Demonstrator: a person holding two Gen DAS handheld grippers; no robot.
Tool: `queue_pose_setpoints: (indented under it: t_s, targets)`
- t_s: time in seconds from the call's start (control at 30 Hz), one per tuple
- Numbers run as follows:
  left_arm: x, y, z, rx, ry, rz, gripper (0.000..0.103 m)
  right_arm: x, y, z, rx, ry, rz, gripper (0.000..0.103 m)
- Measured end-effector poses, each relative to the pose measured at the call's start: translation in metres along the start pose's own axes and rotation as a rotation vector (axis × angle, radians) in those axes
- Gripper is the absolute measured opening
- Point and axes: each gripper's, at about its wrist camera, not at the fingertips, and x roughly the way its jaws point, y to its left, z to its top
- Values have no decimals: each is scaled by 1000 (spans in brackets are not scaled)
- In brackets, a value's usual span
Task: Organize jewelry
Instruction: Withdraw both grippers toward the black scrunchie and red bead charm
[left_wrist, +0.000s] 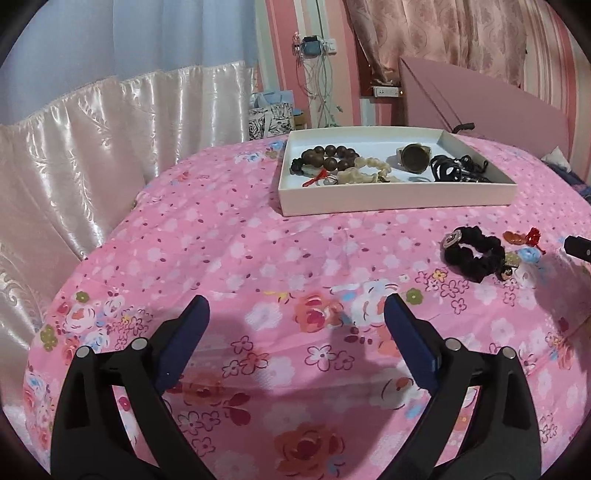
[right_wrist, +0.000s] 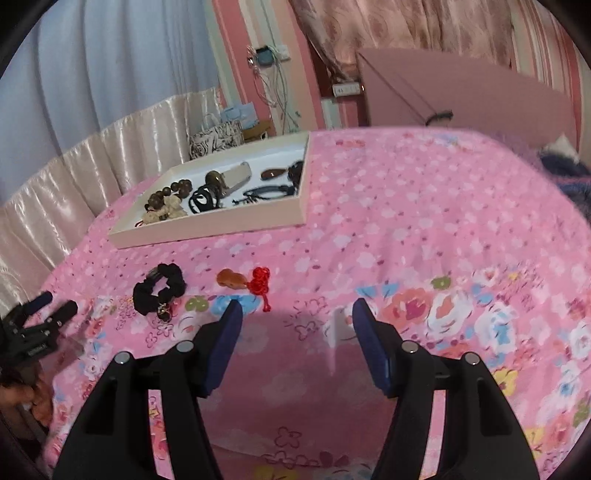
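Observation:
A white tray (left_wrist: 395, 201) sits on the pink floral bedspread and holds a dark bead bracelet (left_wrist: 325, 157), a cream bracelet (left_wrist: 364, 171), a watch (left_wrist: 413, 157) and black cords (left_wrist: 456, 168). The tray also shows in the right wrist view (right_wrist: 207, 229). A black scrunchie (left_wrist: 474, 253) and an orange pendant with a red knot (left_wrist: 524, 236) lie loose on the bed to the right; both show in the right wrist view, the scrunchie (right_wrist: 159, 288) and the pendant (right_wrist: 245, 280). My left gripper (left_wrist: 297, 314) is open and empty. My right gripper (right_wrist: 297, 314) is open and empty, just in front of the pendant.
A satin bed skirt and curtain (left_wrist: 92, 147) run along the left. A pink headboard panel (left_wrist: 480, 99) stands behind the tray. A patterned gift bag (left_wrist: 271, 118) sits past the bed edge. The left gripper shows at the left edge of the right wrist view (right_wrist: 51, 308).

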Motion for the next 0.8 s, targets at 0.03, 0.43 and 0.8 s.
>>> queue_pose_setpoints:
  t_s: [0.03, 0.43, 0.8]
  targets:
    - [1, 0, 0, -1, 4, 3, 95, 3, -2, 0, 12, 15, 16, 62]
    - [-3, -3, 0, 11, -16, 24, 95, 5, 3, -1, -10, 33, 14, 62]
    - [-16, 1, -1, -11, -75, 10, 100, 7, -13, -4, 82, 36, 22, 62]
